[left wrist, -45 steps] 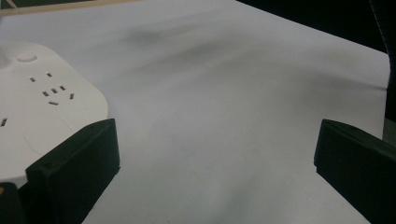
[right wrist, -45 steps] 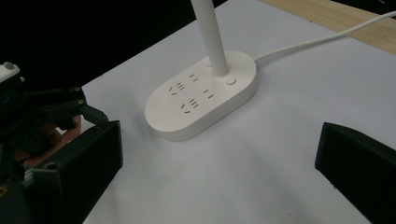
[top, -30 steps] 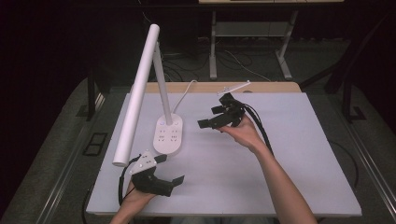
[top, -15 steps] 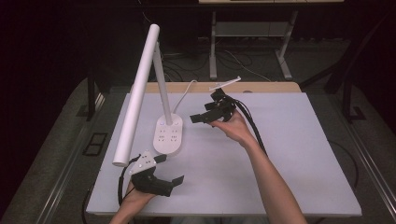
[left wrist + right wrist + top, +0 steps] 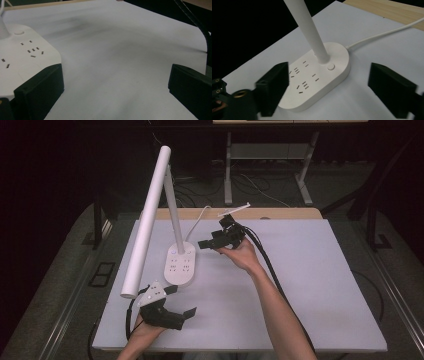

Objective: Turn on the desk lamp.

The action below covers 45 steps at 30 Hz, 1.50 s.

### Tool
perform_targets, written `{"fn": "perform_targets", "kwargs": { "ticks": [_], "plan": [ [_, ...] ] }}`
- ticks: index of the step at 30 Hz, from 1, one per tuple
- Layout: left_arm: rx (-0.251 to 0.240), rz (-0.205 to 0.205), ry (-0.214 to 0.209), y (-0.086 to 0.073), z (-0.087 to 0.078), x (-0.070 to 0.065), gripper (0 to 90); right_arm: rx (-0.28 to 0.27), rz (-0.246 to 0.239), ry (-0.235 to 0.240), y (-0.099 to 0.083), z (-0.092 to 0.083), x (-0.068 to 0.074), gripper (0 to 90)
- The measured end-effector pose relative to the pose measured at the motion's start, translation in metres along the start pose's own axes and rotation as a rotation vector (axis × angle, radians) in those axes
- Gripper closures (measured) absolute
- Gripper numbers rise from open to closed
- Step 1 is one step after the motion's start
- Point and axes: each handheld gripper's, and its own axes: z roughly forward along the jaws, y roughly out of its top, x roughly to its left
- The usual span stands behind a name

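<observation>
A white desk lamp stands on the white table mat (image 5: 310, 285). Its oval base (image 5: 180, 266) carries sockets and a round button (image 5: 331, 67). A thin stem (image 5: 172, 205) rises from the base, and a long tube head (image 5: 147, 220) slopes down toward the front left. My right gripper (image 5: 212, 240) hovers open just right of the base, and the base (image 5: 317, 80) lies between its jaws' line of sight. My left gripper (image 5: 180, 302) rests open on the mat in front of the base, with the base's corner (image 5: 22, 57) beside its left jaw. Neither gripper holds anything.
The lamp's white cord (image 5: 384, 33) runs from the base to the back wooden table edge (image 5: 260, 213). My right gripper's black cable (image 5: 270, 265) trails along the forearm. Beyond the table, metal legs (image 5: 305, 180) and loose cables lie on the dark floor.
My right gripper has moved left and slightly forward, closer to the lamp base. My left gripper has stayed where it was.
</observation>
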Motion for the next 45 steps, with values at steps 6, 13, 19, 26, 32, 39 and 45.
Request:
{"fn": "perform_targets", "kwargs": {
  "ticks": [6,13,19,26,32,39,45],
  "plan": [
    [0.002,-0.003,0.001,0.000,0.000,0.000,0.0,-0.025,-0.010,-0.030,-0.001,0.006,0.000,45.2],
    [0.000,0.002,-0.001,0.000,0.000,0.000,0.0,-0.052,-0.001,-0.037,-0.004,0.019,0.000,58.4],
    [-0.002,-0.001,-0.001,0.000,0.000,0.000,0.0,-0.045,-0.003,-0.052,-0.004,0.032,0.002,63.9],
    [0.001,-0.001,0.000,0.000,-0.001,0.000,0.0,-0.042,0.009,0.001,0.000,0.050,0.008,84.9],
    [0.002,0.000,-0.004,0.000,-0.001,0.001,0.0,-0.025,0.015,0.003,0.002,0.063,0.009,89.2],
    [-0.003,-0.005,-0.005,0.000,-0.001,0.000,0.0,-0.012,0.033,-0.002,0.000,0.076,0.007,89.2],
    [-0.004,-0.004,-0.005,0.000,-0.001,0.001,0.0,0.008,0.044,-0.007,-0.006,0.087,0.002,89.2]
  ]
}}
